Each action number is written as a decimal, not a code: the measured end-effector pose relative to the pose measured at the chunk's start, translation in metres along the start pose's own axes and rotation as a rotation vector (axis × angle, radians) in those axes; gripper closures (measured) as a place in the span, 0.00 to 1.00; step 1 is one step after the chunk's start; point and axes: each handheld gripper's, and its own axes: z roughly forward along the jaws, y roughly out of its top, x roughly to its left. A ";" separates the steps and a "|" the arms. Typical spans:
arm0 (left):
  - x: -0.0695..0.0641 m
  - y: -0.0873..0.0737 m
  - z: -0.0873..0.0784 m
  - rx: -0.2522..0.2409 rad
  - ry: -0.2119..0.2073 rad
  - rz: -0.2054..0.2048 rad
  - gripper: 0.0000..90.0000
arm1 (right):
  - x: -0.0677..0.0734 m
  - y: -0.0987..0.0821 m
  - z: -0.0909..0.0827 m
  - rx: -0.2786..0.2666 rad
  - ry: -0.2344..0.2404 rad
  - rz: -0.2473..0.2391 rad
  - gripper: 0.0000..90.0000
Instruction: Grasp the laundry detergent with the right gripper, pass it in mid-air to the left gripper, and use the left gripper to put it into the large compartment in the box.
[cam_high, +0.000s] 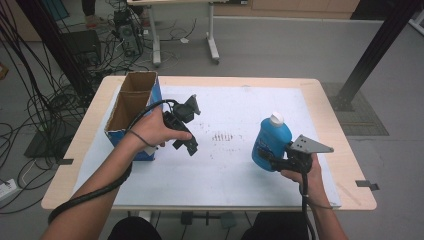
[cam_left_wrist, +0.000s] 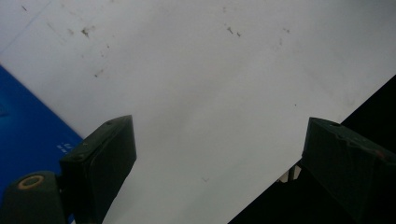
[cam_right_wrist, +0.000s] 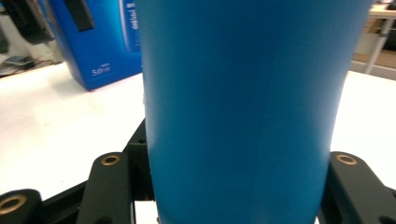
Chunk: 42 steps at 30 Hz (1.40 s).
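Observation:
A blue bottle (cam_high: 271, 142) with a white cap stands upright at the right of the table, and my right gripper (cam_high: 272, 159) is shut on its lower body from the near side. In the right gripper view the blue bottle (cam_right_wrist: 243, 107) sits between the two black jaws, pressed on both sides. My left gripper (cam_high: 186, 145) hangs open over the white mat, just right of an open blue cardboard box (cam_high: 131, 112). Its fingers (cam_left_wrist: 105, 158) stand wide apart above bare white mat with nothing between them, and the blue box (cam_left_wrist: 28, 126) shows at the left edge.
The white mat (cam_high: 225, 160) covers most of the wooden table (cam_high: 345, 170). A dark smudge (cam_high: 222, 136) marks the mat's middle. Cables, black frame posts and another desk stand on the floor beyond the far edge.

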 end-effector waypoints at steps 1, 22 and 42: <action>-0.001 0.000 -0.004 -0.003 0.003 0.008 0.11 | -0.001 0.003 0.000 0.008 0.008 0.002 0.48; -0.018 0.006 -0.062 -0.024 0.016 0.222 0.11 | -0.012 0.054 0.002 0.009 0.197 -0.040 0.48; -0.031 0.004 -0.100 -0.085 -0.019 0.435 0.11 | -0.020 0.069 0.002 0.053 0.446 -0.073 0.48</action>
